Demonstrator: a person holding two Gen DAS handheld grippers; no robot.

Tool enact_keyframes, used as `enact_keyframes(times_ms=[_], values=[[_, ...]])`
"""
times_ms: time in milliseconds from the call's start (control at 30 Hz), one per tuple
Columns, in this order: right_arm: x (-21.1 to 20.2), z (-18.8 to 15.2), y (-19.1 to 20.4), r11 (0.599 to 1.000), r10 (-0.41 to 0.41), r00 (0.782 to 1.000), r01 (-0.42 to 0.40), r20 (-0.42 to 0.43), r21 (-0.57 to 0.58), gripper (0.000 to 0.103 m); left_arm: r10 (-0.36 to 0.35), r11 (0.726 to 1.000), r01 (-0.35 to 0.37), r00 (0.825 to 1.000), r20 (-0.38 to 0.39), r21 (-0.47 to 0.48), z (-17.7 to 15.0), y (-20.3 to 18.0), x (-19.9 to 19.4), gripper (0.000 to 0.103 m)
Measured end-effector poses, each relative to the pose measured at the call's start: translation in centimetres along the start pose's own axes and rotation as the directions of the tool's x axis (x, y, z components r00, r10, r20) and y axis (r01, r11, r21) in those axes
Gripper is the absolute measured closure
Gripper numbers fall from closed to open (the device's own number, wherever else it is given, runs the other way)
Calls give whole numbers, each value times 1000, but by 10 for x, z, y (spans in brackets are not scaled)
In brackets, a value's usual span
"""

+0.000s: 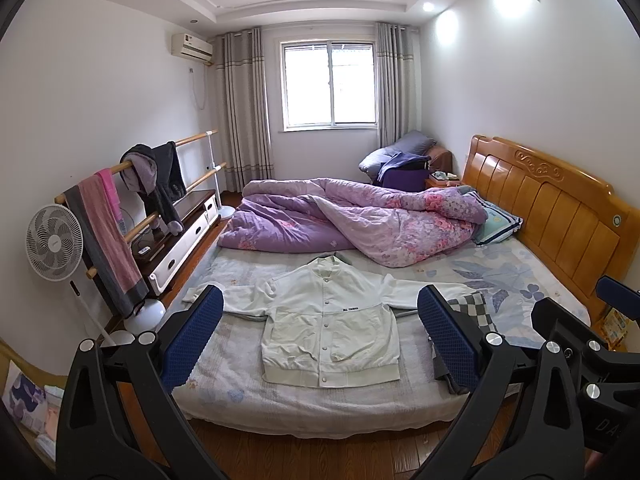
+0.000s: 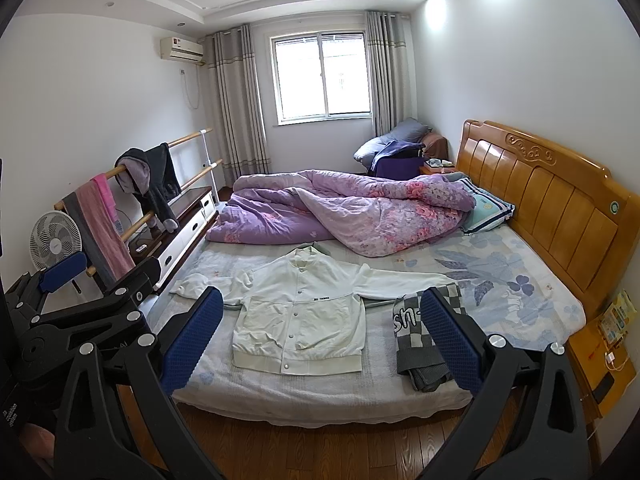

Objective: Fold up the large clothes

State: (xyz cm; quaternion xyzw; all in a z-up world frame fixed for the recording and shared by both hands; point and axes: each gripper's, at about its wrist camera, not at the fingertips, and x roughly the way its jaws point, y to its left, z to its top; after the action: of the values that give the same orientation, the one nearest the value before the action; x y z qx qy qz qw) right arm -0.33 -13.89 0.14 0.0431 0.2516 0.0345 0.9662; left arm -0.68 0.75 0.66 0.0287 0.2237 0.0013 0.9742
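A white button-up jacket (image 1: 328, 320) lies flat, front up, sleeves spread, on the near part of the bed (image 1: 304, 404); it also shows in the right wrist view (image 2: 300, 320). A folded grey-and-white checkered garment (image 2: 420, 344) lies to its right, partly hidden behind the blue pad in the left wrist view (image 1: 472, 308). My left gripper (image 1: 320, 332) is open and empty, held above the floor before the bed's near edge. My right gripper (image 2: 320, 332) is open and empty, likewise back from the bed. Neither touches any cloth.
A rumpled purple floral quilt (image 1: 352, 220) fills the far half of the bed, with a pillow (image 1: 496, 224) by the wooden headboard (image 1: 560, 208). A clothes rail with towels (image 1: 108, 240), a fan (image 1: 54, 242) and a low cabinet (image 1: 180, 240) stand left. A nightstand (image 2: 600, 364) stands right.
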Motion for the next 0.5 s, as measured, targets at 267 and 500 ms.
enact_keyframes(times_ms=[267, 500], values=[[1, -3, -12, 1000, 14, 1000, -14, -2, 0, 8, 8, 1000, -8, 1000, -2, 0, 6, -7, -15, 5], [5, -6, -14, 999, 37, 999, -37, -13, 3, 8, 27, 1000, -27, 1000, -13, 3, 4, -7, -14, 5]])
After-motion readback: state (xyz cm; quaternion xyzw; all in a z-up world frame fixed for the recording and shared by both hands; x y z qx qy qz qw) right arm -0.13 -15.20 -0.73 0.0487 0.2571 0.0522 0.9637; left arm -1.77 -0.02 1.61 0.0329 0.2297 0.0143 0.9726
